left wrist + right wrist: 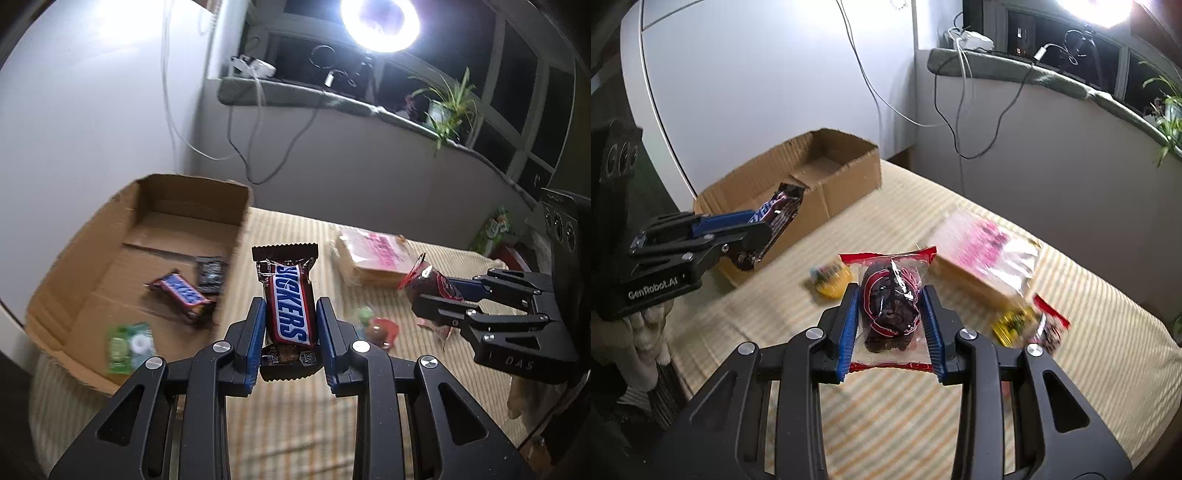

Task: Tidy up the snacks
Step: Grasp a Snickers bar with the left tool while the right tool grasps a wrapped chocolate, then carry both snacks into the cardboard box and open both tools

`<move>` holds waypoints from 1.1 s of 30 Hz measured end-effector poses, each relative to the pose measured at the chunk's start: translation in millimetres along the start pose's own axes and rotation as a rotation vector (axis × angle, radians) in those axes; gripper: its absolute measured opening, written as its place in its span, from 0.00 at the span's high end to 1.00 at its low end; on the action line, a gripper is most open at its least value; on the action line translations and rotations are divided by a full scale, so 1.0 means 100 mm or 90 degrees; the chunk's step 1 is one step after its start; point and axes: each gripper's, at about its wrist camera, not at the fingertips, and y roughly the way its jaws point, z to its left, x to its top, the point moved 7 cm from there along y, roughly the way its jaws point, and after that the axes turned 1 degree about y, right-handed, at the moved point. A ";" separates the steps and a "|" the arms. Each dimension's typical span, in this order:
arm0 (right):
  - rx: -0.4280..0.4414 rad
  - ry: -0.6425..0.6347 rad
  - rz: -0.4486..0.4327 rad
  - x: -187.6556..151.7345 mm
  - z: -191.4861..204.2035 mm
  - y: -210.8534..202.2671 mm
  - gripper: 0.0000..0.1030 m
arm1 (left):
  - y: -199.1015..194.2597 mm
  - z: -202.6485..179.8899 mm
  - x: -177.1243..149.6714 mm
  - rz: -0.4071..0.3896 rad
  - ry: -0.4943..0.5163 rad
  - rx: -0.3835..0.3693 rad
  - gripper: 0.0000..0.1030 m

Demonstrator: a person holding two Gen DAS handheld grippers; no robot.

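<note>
My left gripper is shut on a Snickers bar and holds it above the striped cloth, just right of the open cardboard box. The box holds another Snickers bar, a dark packet and a green packet. My right gripper is shut on a clear red-edged packet with a dark snack, held above the cloth. The left gripper with its bar also shows in the right wrist view by the box; the right gripper shows in the left wrist view.
A large pink-printed package lies on the striped cloth. A yellow snack and a yellow-and-red packet lie near it. Small red and green sweets lie on the cloth. A wall, cables and a window sill stand behind.
</note>
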 end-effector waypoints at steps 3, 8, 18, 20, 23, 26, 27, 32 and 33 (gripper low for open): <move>0.009 -0.004 -0.006 0.15 0.09 0.05 0.66 | -0.05 0.14 0.02 -0.007 -0.009 0.010 0.75; 0.028 -0.015 -0.014 0.38 0.30 0.17 0.66 | -0.11 0.41 0.04 -0.012 -0.022 0.035 0.75; 0.049 -0.051 -0.018 0.81 0.70 0.52 0.66 | -0.20 0.85 0.08 -0.021 -0.048 0.069 0.75; 0.053 -0.058 -0.019 0.89 0.79 0.61 0.66 | -0.20 0.93 0.07 -0.021 -0.053 0.075 0.74; 0.057 -0.066 -0.016 0.98 0.88 0.73 0.66 | -0.20 1.01 0.05 -0.019 -0.058 0.082 0.75; 0.060 -0.072 -0.008 1.05 0.95 0.87 0.66 | -0.18 1.06 0.05 -0.015 -0.059 0.085 0.74; 0.060 -0.074 -0.006 1.07 0.97 0.91 0.66 | -0.17 1.07 0.05 -0.014 -0.059 0.085 0.74; 0.067 -0.079 0.014 1.14 1.05 1.15 0.66 | -0.11 1.12 0.05 -0.009 -0.056 0.088 0.74; 0.067 -0.081 0.016 1.15 1.07 1.19 0.66 | -0.11 1.14 0.06 -0.009 -0.058 0.087 0.75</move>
